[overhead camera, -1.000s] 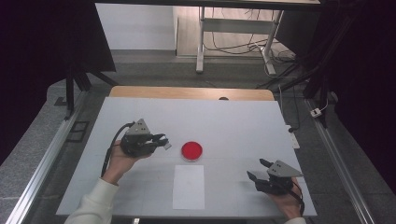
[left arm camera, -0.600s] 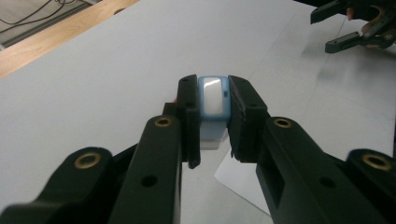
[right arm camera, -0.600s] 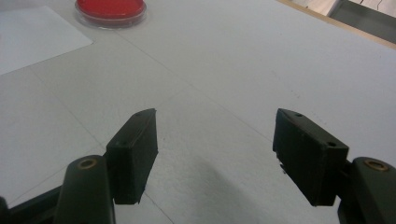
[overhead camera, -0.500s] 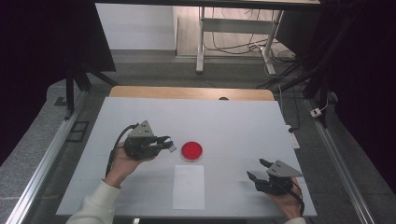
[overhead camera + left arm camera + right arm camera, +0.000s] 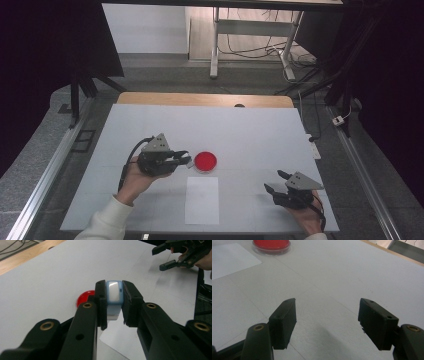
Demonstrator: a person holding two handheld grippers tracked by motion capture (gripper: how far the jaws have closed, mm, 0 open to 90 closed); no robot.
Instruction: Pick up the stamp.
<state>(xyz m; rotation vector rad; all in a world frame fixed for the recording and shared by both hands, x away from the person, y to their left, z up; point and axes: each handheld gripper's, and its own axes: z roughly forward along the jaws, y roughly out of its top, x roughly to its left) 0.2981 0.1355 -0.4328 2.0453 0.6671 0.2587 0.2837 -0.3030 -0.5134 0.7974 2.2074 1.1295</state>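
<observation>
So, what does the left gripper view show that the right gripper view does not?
Left gripper view alone: the left gripper shut on a small blue-and-white block, with the right gripper open farther off. Right gripper view alone: the red dish's clear rim seen whole, and that gripper's own jaws standing wide apart with nothing between them. Both share the red dish, the white sheet of paper and the white table.

No writing, label, brand, number or sign can be read on anything here, in the high view or either gripper view.
</observation>
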